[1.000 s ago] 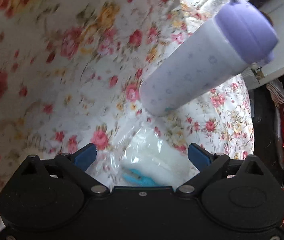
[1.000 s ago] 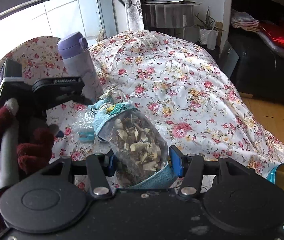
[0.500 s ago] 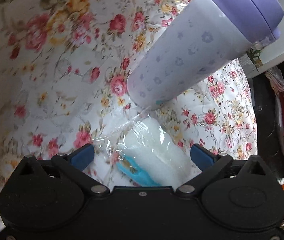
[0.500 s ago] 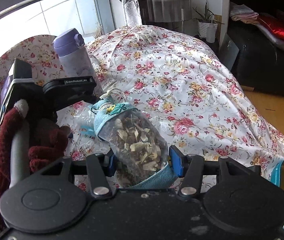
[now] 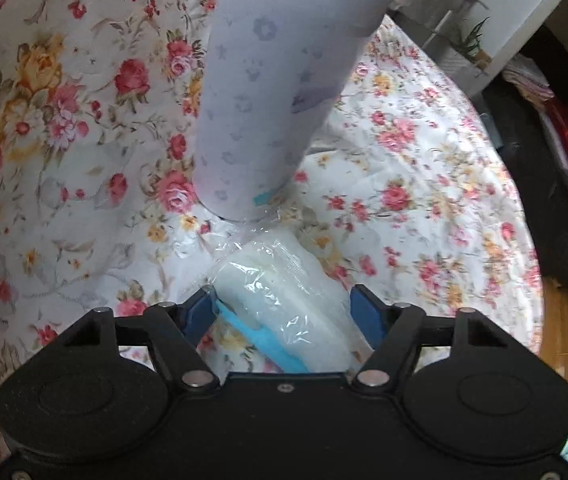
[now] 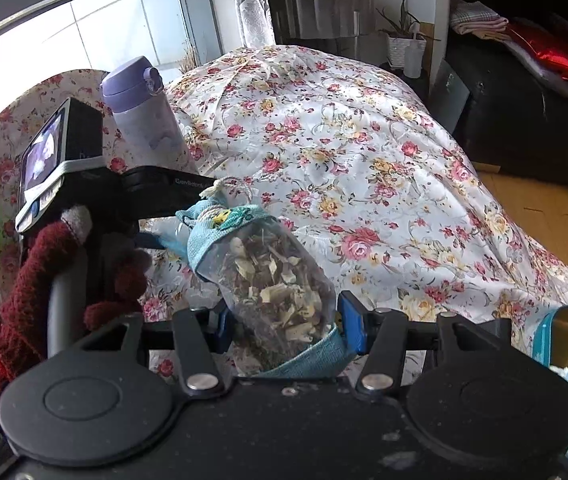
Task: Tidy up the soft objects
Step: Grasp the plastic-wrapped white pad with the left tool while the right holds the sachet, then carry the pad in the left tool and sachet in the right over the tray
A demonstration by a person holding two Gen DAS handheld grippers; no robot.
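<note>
Sachet (image 6: 280, 292): clear pouch of dried petals and chips, teal cloth top with a knotted cord, we see it clamped between the blue pads of the right gripper (image 6: 284, 326), raised above the floral cloth (image 6: 364, 168).
Right jaws: closed on the sachet, both pads pressing its sides.
Plastic-wrapped bundle (image 5: 284, 300): white soft stuff in crinkly clear film, a light-blue piece at its near end, lying on the cloth right at the foot of the bottle.
Left gripper (image 5: 286, 312): jaws have just been closing round the bundle; left pad on the film, right pad at its edge, so we read it as gripped.
Gloved hand (image 6: 68, 276): dark red knit glove, holding the left gripper's handle, seen in the right wrist view.
Bottle (image 5: 272, 92): pale lilac, purple lid, upright on the cloth, just beyond the bundle.
Surroundings: we see a window behind and a dark sofa (image 6: 524, 120) to the right.
</note>
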